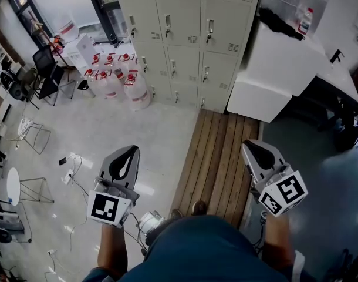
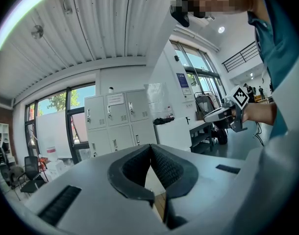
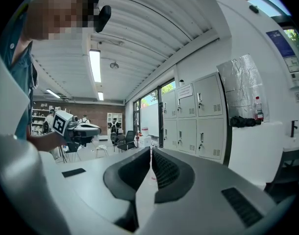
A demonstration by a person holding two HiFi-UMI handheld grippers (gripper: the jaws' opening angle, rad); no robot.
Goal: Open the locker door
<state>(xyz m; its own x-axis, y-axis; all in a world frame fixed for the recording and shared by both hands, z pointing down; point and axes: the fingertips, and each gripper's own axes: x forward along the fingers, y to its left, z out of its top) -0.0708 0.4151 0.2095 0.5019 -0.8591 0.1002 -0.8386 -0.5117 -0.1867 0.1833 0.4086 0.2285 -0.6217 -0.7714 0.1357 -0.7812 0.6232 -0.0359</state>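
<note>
The pale grey metal locker bank point(image 1: 185, 34) stands against the far wall at the top of the head view, and every door that shows on it is shut flat, each with a small dark latch handle point(image 1: 210, 29) and a vent slot. A strip of brown wooden planks point(image 1: 217, 151) runs across the floor from the person's feet up to the foot of the lockers. The left gripper point(image 1: 131, 151), grey with a black-and-white marker cube at its rear, is held over the pale tiled floor to the left of the planks, well apart from the lockers; its ribbed black pads are pressed together with nothing between them. The right gripper point(image 1: 250, 147) is held at the right edge of the planks at about the same level, also well short of the lockers, and in its own view the pads meet at the tips, leaving only a thin slit lower down, and pinch nothing. Both point roughly toward the lockers. Left of the locker bank a cluster of clear water jugs with red caps point(image 1: 117, 78) sits on the floor, with a black office chair point(image 1: 47, 69) further left. Right of the lockers is a large white box-shaped cabinet point(image 1: 279, 69), with a dark bundle point(image 1: 279, 22) and a clear plastic bottle with a red label point(image 1: 306, 21) on top
</note>
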